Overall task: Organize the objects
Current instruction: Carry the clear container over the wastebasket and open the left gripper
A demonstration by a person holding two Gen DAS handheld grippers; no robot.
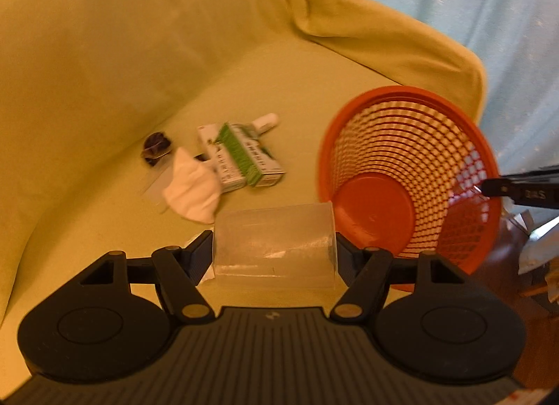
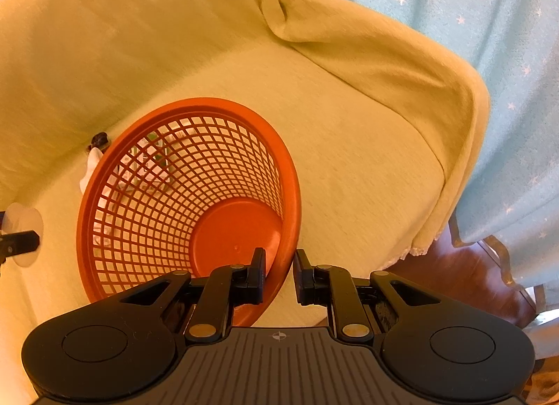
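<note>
My left gripper (image 1: 274, 255) is shut on a clear plastic cylinder (image 1: 274, 241), held sideways just above the yellow sofa seat (image 1: 286, 83). An orange mesh basket (image 1: 401, 132) stands tilted to its right, mouth facing me. The right gripper (image 2: 279, 275) is shut on the basket's near rim (image 2: 291, 195), with one finger inside and one outside. The basket (image 2: 188, 106) holds nothing. On the seat to the left lie green-and-white boxes (image 1: 241, 157), a white cloth (image 1: 192, 192), a small white bottle (image 1: 267, 122) and a dark wrapped item (image 1: 157, 146).
A yellow cover drapes the sofa back and armrest (image 2: 401, 56). Pale blue star-print curtains (image 2: 489, 21) hang to the right. Brown wooden floor (image 2: 454, 272) shows beyond the seat's right edge. Bare seat lies to the right of the basket (image 2: 367, 160).
</note>
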